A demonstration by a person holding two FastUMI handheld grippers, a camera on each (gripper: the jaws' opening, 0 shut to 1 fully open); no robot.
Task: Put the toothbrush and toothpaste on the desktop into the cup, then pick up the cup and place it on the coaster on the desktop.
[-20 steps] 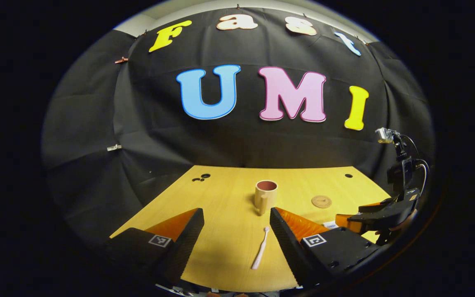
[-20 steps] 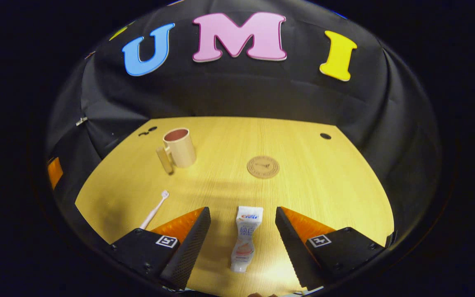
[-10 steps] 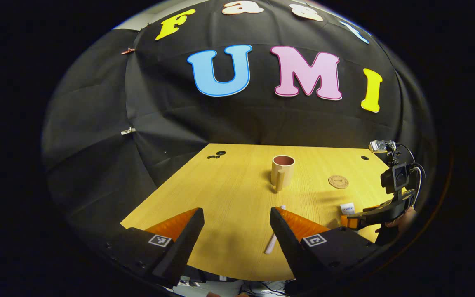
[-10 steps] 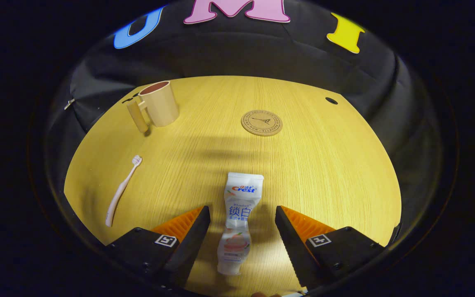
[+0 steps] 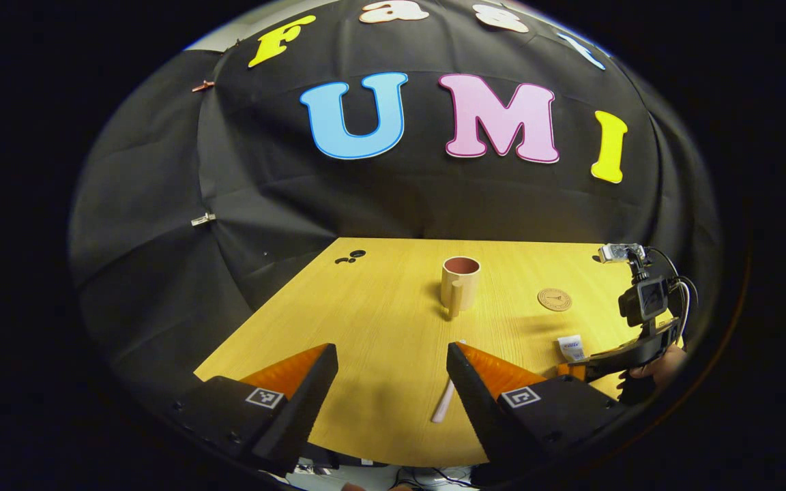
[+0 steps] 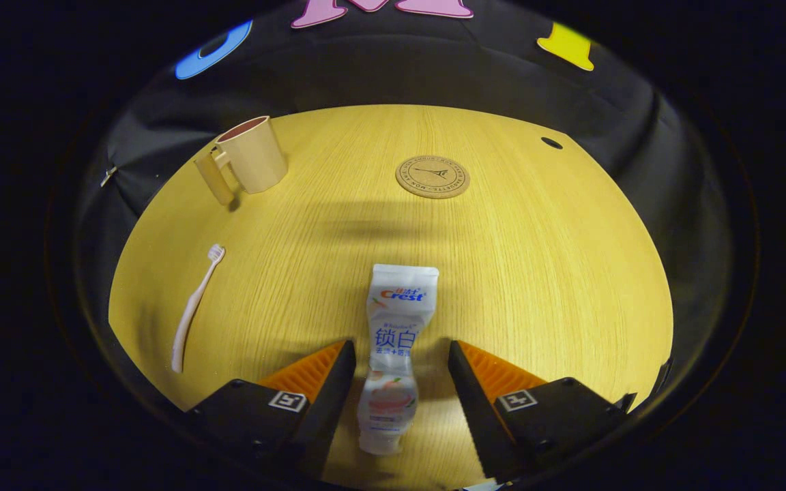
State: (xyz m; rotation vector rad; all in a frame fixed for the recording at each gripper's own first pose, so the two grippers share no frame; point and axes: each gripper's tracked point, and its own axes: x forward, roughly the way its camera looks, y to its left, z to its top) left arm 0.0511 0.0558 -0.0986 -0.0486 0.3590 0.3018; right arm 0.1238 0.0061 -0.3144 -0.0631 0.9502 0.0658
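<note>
**Nothing in the cup yet as right gripper straddles the toothpaste**

One toothpaste (image 6: pixel 393 354) tube lies flat on the desk (image 6: pixel 536 273), and the right gripper (image 6: pixel 396 382) stands with its jaws spread to either side of the tube's lower half, not pressing on it. One toothbrush (image 6: pixel 192 310) lies well off to that gripper's left, untouched. One cup (image 6: pixel 250 162) stands upright and empty near the far edge, handle toward the camera. One coaster (image 6: pixel 432 176) sits bare, well apart from the cup. The left gripper (image 5: pixel 387 382) hangs open above the near edge, the toothbrush (image 5: pixel 445 402) just beside its right finger. By this evidence, every step remains: tube and brush into the cup, then the cup onto the coaster. The tube looks first.
</note>
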